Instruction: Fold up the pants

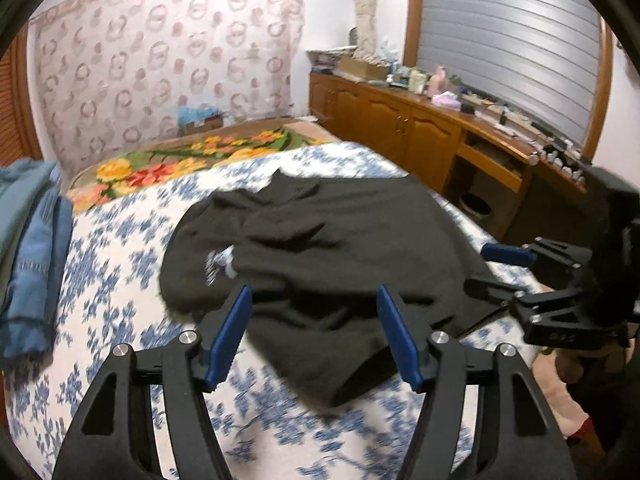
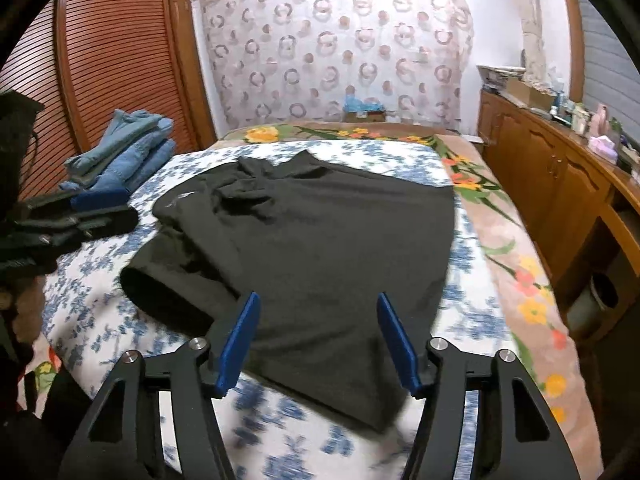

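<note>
Black pants (image 2: 304, 240) lie flat mid-bed (image 2: 92, 320), bare bedspread around their edges. Left tool (image 1: 314, 300) and right tool (image 2: 318, 308) gape, holding nothing. Only the left view shows the pants' white logo (image 1: 219, 266).

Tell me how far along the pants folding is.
Done: folded jeans are stacked at the bed's edge. In hand: nothing; left gripper and right gripper stand open above the black pants, which lie spread on the floral sheet. Left: folding them.

A bed (image 2: 472, 300) wears a blue-flowered white sheet over a bright floral blanket (image 2: 532, 280). Folded blue jeans (image 2: 120, 152) sit stacked at its left edge. Wooden cabinets (image 1: 400, 120) carry clutter beneath a grey shutter (image 1: 512, 40).
</note>
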